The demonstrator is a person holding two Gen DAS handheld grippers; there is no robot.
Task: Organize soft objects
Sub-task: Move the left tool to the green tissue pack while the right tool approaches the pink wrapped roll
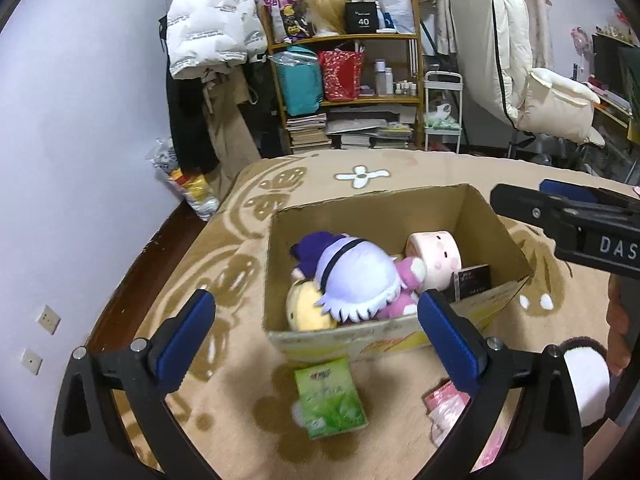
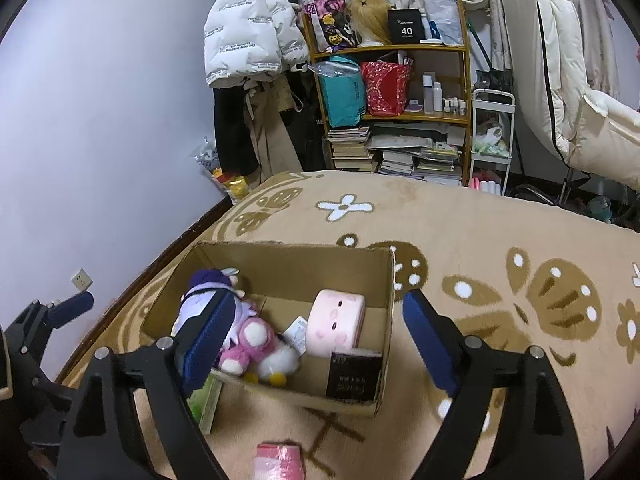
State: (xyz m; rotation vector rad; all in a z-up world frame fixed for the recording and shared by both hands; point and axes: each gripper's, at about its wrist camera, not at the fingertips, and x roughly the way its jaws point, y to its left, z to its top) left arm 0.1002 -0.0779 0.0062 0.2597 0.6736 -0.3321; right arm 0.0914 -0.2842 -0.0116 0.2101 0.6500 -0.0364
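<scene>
Plush dolls (image 1: 352, 280) lie inside the cardboard box (image 1: 496, 216). Both grippers' jaws are spread, empty. Next, lift clear before reaching for the near pink packet (image 2: 280, 462).

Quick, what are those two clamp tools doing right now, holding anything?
Left tool: open, holding nothing, above the cardboard box.
Right tool: open, holding nothing.

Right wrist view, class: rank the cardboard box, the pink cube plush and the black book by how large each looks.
1. cardboard box
2. pink cube plush
3. black book, close to the plush in apparent size and nearer the camera, so that pair is unsure.
</scene>
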